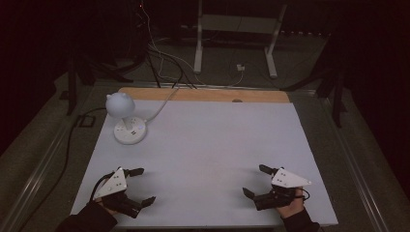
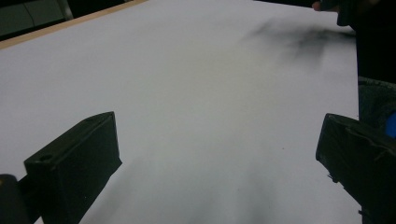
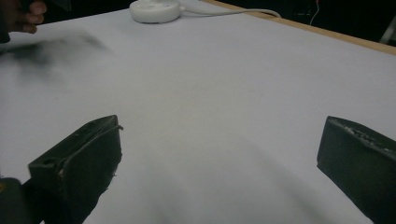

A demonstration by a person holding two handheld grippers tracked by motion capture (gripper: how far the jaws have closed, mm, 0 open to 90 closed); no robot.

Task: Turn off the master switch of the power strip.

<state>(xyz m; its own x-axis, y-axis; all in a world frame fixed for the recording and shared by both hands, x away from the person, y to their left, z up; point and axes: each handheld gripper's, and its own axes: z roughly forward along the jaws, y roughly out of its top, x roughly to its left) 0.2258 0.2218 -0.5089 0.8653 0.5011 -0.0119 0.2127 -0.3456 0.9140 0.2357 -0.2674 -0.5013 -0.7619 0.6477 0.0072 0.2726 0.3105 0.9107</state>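
Basically idle start: left gripper (image 1: 141,185) and right gripper (image 1: 253,180) rest low at near table (image 1: 217,140) edge, jaws apart, empty.
Round socket hub (image 1: 129,130) with bulb-like lamp (image 1: 119,104) sits far-left; next likely a left-side reach.

I see the white round power hub (image 1: 129,131) lying flat on the white table sheet (image 1: 208,159), near its far left corner. The pale globe lamp (image 1: 119,105) stands upright on the hub's far edge. A white cord (image 1: 162,107) leaves the hub and runs off the sheet's far edge.
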